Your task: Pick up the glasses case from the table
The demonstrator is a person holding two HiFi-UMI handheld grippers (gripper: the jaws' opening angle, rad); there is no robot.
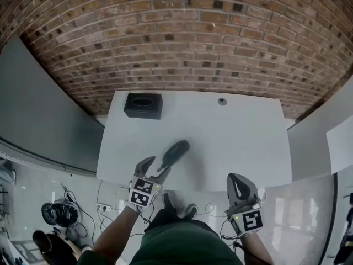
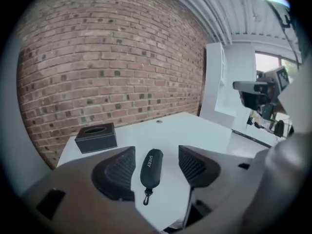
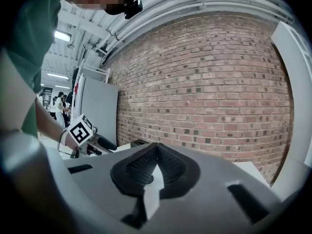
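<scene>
Between the spread jaws of the left claw point(image 1: 155, 168) lies the glasses case point(image 2: 151, 166), flat on the white table point(image 1: 242, 148). Its clip end points back toward the claw. Both ribbed pads point(image 2: 117, 172) stand clear of its sides, so the claw is wide and grips nothing. The case is closed, and what it holds cannot be seen.

Ahead of this claw and to its left, well apart from the case, a black box point(image 1: 143, 105) sits near the table's far edge by the brick wall point(image 1: 182, 32). It has an oval opening in its top, and its inside is too dark to tell.

The left claw hangs over the table's near edge, with the case just inside that edge and slanting away to the right. To the claw's right the tabletop runs open as far as a small round fitting point(image 1: 222, 101) near the far edge.

The right claw point(image 1: 236, 180) is held off the table, in front of the near edge and well to the right, its jaws pressed together on nothing.
</scene>
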